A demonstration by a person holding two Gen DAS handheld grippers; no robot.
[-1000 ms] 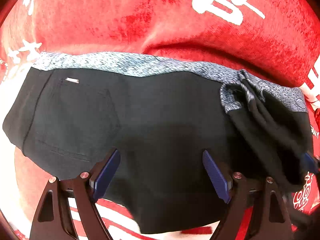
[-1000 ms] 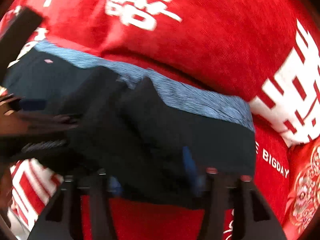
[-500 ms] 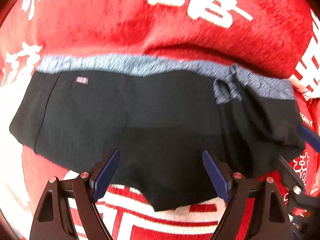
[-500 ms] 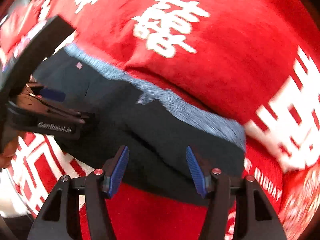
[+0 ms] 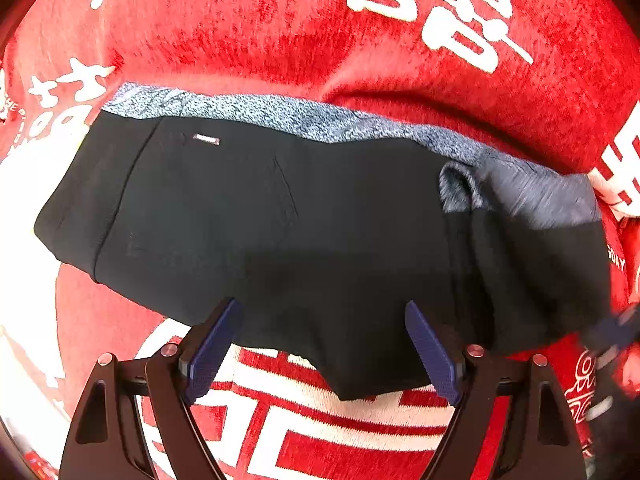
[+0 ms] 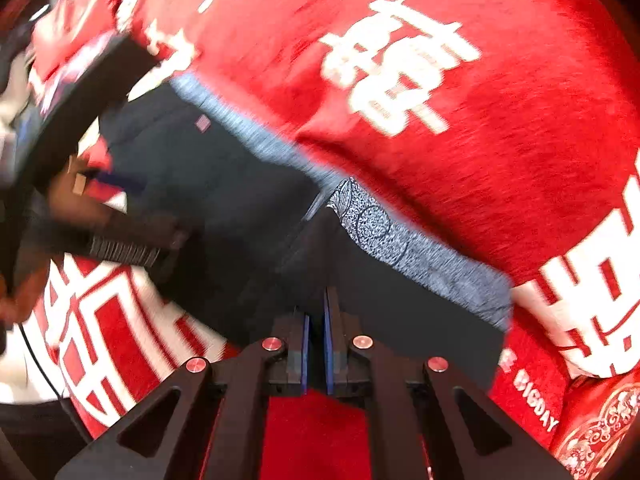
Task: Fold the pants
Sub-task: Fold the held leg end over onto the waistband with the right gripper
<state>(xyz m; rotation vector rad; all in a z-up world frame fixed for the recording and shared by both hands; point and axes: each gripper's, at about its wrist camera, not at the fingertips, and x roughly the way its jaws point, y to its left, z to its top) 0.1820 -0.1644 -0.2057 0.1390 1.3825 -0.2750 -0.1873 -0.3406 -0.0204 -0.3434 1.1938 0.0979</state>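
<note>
Black pants (image 5: pixel 304 232) with a blue-grey waistband (image 5: pixel 280 114) lie folded across a red blanket (image 5: pixel 240 28); a small fold of waistband (image 5: pixel 456 192) stands up at their right. My left gripper (image 5: pixel 322 306) hovers open over the pants' near edge, nothing between its blue pads (image 5: pixel 212 348). In the right wrist view my right gripper (image 6: pixel 320 296) is shut, its tips over the near part of the pants (image 6: pixel 224 184). Whether cloth is pinched between the tips I cannot tell. The right gripper (image 5: pixel 614 330) shows blurred at the pants' right corner.
The red blanket (image 6: pixel 500 128) with white characters covers the whole surface and bulges behind the waistband. A person's hand (image 6: pixel 60 200) holding the left gripper fills the left edge of the right wrist view.
The right gripper let go of the bunched right side of the pants, drew back, rolled and shut its jaws. That side now lies flatter. The left gripper stayed open and backed off slightly.
</note>
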